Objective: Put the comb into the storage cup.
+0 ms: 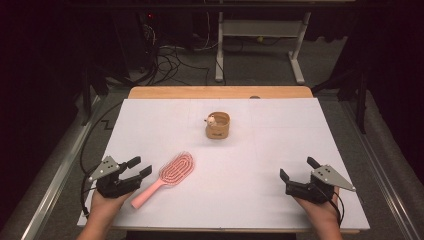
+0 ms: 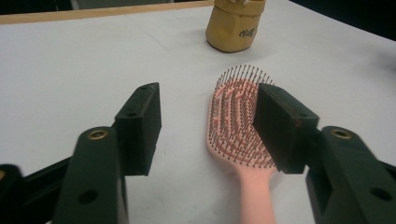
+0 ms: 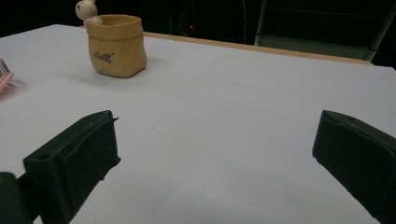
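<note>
At lower left of the high view, the left gripper (image 1: 140, 166) rests with jaws spread, holding nothing, just beside a pink hairbrush (image 1: 167, 176). At lower right, the right gripper (image 1: 298, 168) gapes wide, empty. A tan sack-shaped pot (image 1: 218, 125) stands at upper centre on the white table (image 1: 280, 130).

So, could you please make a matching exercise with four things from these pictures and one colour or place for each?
Things:
1. hairbrush
2. pot
3. left gripper
4. right gripper

Descriptions:
A. tan, mid-table
B. pink, bristles up
C. near right, open
D. open beside the brush handle

Pairs: 1-B, 2-A, 3-D, 4-C
</note>
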Demonstrator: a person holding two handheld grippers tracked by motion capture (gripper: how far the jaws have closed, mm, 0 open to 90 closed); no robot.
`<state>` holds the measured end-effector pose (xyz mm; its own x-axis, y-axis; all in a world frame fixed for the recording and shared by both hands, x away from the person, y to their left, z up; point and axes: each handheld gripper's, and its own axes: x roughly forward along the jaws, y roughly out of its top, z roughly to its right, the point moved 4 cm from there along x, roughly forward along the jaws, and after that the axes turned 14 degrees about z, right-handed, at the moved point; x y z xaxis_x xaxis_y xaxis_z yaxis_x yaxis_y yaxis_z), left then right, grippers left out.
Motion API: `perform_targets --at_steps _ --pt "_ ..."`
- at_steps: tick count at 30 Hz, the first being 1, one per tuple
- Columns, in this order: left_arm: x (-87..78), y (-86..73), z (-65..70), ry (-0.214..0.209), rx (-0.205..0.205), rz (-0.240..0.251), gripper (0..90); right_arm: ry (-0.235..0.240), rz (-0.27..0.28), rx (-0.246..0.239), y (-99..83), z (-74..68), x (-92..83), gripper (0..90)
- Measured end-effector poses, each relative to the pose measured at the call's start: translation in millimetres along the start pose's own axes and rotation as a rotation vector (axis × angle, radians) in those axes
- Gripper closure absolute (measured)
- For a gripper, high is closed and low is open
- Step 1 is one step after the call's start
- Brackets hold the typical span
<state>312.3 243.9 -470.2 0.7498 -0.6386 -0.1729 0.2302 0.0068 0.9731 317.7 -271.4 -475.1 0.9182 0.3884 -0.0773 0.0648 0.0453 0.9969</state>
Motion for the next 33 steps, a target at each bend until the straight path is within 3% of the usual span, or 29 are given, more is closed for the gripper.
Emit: perform_targets --at_steps 11,16,19,22,28,33 --pt "-1.8 3.9 -1.7 0.009 -0.002 0.065 20.4 -0.002 -0.003 0.007 -0.7 -0.1 0.1 0.8" --pt "-0.6 3.6 -1.8 0.008 0.001 0.069 13.3 -0.005 -0.002 0.012 -0.8 0.0 -0.2 0.8" --pt "2.4 2.4 -1.1 -0.003 0.000 0.065 0.4 -0.007 0.000 0.015 -0.8 0.2 -0.5 0.8" --pt "3.9 2.2 1.0 -0.014 0.008 0.078 0.0 -0.009 0.002 0.021 -0.7 0.2 -0.8 0.8" --pt "4.9 1.5 1.8 0.003 -0.001 0.053 0.0 -0.007 0.004 0.020 -0.4 -0.9 -1.0 0.7" --pt "8.3 0.9 3.2 0.021 0.025 0.001 0.0 -0.008 0.001 0.012 -0.9 -1.3 -0.5 0.5"
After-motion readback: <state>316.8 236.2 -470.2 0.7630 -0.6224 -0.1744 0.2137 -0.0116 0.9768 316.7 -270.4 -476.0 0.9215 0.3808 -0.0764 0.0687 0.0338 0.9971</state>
